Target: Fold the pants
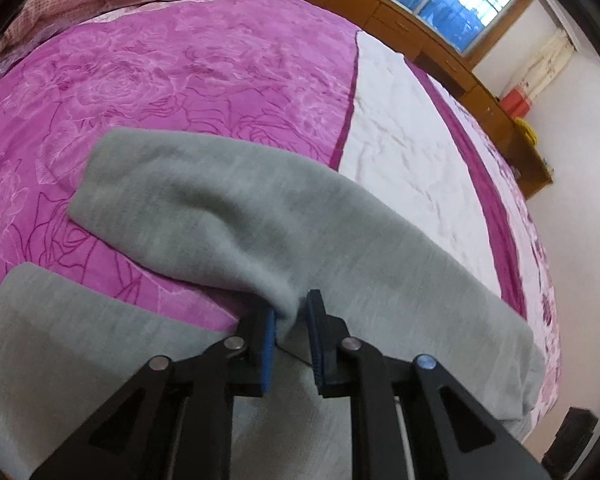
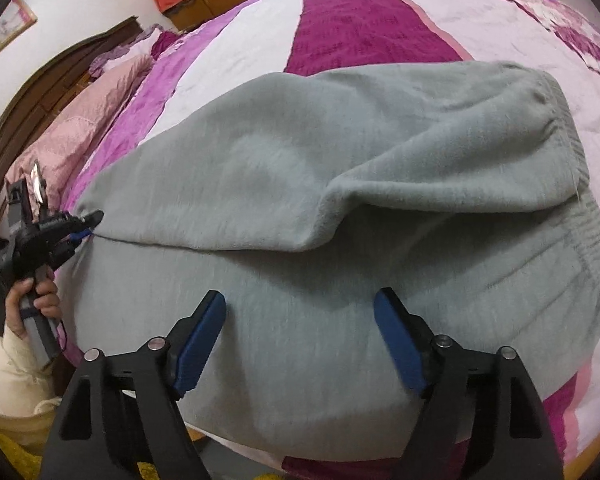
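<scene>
Our left gripper (image 1: 291,312) pinches the far leg's edge of the grey sweatpants (image 2: 300,184) lying lengthwise across the bed (image 2: 364,20), while our right gripper (image 2: 300,320), jaws apart, hovers nearer the waistband (image 2: 572,216).

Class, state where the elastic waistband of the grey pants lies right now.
In the right wrist view the waistband lies at the right end of the grey pants, on the bed cover, right of the open right hand-held gripper.
</scene>
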The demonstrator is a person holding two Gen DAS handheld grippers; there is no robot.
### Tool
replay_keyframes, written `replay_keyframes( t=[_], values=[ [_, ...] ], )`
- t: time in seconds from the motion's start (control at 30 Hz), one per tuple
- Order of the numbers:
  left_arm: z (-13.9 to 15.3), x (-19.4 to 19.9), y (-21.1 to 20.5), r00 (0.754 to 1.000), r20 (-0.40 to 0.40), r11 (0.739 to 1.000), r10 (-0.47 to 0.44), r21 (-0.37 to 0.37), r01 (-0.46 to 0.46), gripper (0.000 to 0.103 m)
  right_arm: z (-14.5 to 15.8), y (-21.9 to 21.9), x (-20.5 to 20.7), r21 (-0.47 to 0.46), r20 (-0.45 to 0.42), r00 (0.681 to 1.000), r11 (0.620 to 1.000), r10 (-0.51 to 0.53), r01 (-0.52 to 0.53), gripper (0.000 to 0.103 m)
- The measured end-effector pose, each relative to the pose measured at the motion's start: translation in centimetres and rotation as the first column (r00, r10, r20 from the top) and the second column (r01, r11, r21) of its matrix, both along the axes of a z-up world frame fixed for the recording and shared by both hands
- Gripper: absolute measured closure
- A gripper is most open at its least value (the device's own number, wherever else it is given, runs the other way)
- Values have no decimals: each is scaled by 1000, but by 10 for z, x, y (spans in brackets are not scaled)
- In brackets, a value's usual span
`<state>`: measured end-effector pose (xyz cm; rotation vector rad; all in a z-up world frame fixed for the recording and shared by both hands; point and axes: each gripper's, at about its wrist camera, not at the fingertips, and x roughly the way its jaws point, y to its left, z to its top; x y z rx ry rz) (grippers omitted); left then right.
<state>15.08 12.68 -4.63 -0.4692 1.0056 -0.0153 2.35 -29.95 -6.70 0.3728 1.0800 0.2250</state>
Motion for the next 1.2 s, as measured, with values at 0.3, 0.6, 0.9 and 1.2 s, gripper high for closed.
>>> replay_keyframes(
  t=[0.3, 0.6, 0.9, 1.2],
  values=[
    [7, -4, 8, 1000, 29, 999, 2, -49, -1, 98, 0, -34, 4, 237, -111, 980, 953, -167, 189, 32],
    [55, -29, 9, 987, 161, 996, -27, -85, 41, 99, 20, -82, -15, 328, -56, 901, 845, -430, 424, 32],
    [83, -48, 1, 974, 219, 995, -66, -55, 79, 99, 22, -109, 11, 343, -88, 859, 794, -504, 501, 81],
    [111, -76, 10, 962, 255, 994, -99, -24, 108, 99, 77, -126, -5, 316, 87, 865, 837, -494, 447, 103]
  ],
)
